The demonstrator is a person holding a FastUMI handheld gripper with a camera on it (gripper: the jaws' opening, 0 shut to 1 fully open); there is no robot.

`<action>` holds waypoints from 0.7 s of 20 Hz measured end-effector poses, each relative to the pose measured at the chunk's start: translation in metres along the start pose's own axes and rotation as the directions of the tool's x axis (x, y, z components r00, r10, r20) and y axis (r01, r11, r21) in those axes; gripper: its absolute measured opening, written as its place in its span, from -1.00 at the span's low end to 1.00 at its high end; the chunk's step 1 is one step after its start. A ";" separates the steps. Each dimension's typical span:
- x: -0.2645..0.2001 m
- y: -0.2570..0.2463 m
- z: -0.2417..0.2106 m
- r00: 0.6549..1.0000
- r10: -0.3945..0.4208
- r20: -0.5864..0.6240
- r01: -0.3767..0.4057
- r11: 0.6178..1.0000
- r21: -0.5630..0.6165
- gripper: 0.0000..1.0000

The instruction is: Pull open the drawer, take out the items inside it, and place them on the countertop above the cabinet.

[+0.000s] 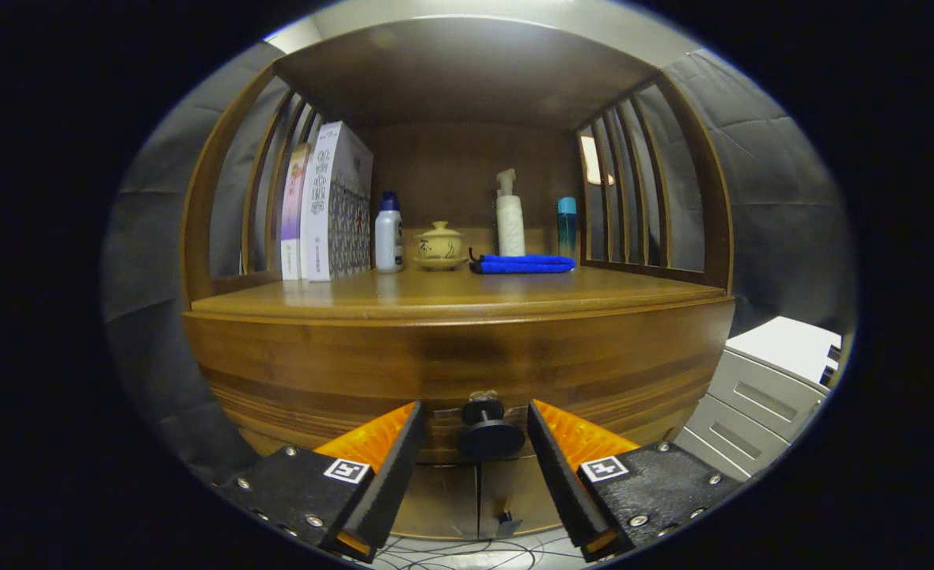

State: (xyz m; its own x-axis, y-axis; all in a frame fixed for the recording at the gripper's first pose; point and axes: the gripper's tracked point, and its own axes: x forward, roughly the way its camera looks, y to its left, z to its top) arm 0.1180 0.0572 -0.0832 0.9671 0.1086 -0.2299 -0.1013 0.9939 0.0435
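A wooden cabinet faces me with its drawer front [459,368] closed. The drawer's round dark knob [489,431] sits between my two fingers, slightly beyond the tips. My gripper [475,419] is open, with a gap on each side of the knob and neither finger touching it. Above the drawer runs the wooden countertop [404,297]. The drawer's inside is hidden.
On the countertop's back stand tall boxes [328,206], a white bottle with a blue cap [389,235], a yellow lidded cup [439,244], a folded blue cloth [524,264], a white pump bottle [510,215] and a teal bottle [567,226]. A grey drawer unit [768,388] stands to the right. Cables [467,550] lie on the floor below.
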 end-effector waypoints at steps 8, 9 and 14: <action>0.004 -0.010 -0.006 0.999 -0.030 -0.026 0.030 1.000 0.006 -0.07; 0.005 -0.011 -0.006 0.999 -0.035 -0.031 0.035 0.999 -0.010 -0.12; -0.004 -0.010 -0.007 0.998 -0.034 -0.043 0.033 0.999 -0.013 -0.20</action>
State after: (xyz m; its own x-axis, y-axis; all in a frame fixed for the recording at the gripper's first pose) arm 0.1138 0.0469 -0.0896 0.9591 0.0755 -0.2728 -0.0718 0.9971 0.0235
